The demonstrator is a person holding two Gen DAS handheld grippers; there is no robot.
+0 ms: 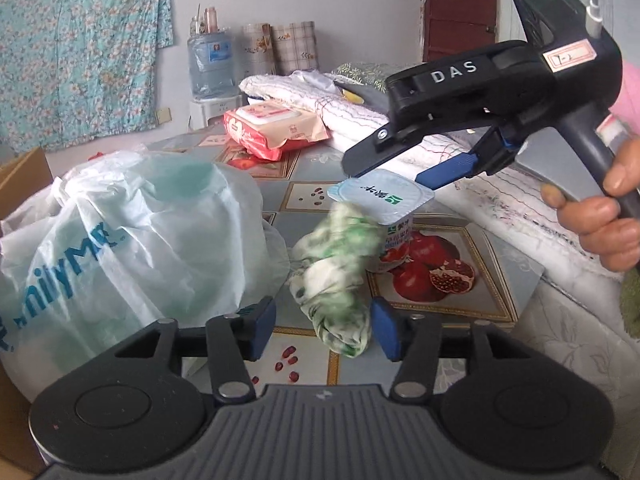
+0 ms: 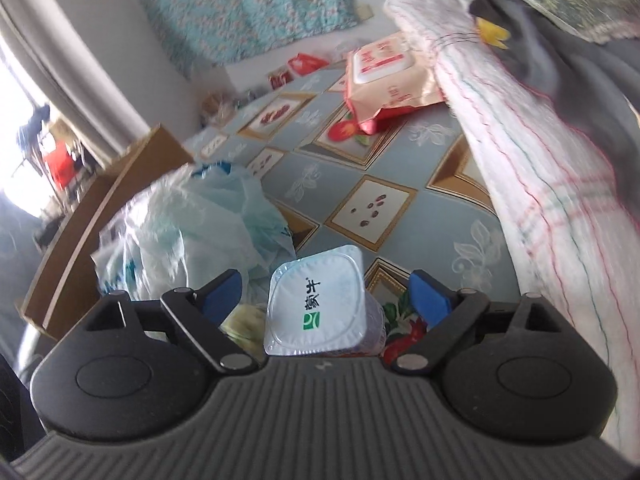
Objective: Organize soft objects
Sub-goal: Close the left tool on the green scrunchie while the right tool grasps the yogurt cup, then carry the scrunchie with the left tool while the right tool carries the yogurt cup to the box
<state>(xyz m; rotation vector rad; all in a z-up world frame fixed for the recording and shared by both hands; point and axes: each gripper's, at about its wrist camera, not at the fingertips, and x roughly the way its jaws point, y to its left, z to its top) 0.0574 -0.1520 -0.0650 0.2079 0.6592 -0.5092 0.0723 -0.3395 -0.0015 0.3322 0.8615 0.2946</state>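
A rolled green-and-white cloth (image 1: 336,276) lies on the patterned table, leaning against a yoghurt cup (image 1: 382,200) with a white foil lid. My left gripper (image 1: 324,328) is open, its blue pads on either side of the cloth's near end. My right gripper (image 1: 384,172) is open and hovers just above the cup; in the right wrist view the cup (image 2: 318,304) sits between and below its spread fingers (image 2: 320,300). A white plastic shopping bag (image 1: 132,232) lies at the left, also in the right wrist view (image 2: 188,232).
A pink wet-wipe pack (image 1: 272,128) lies at the back of the table (image 1: 308,168). A folded white towel (image 1: 400,120) runs along the right side. A cardboard box (image 2: 108,208) stands beside the bag. A water jug (image 1: 210,64) stands behind.
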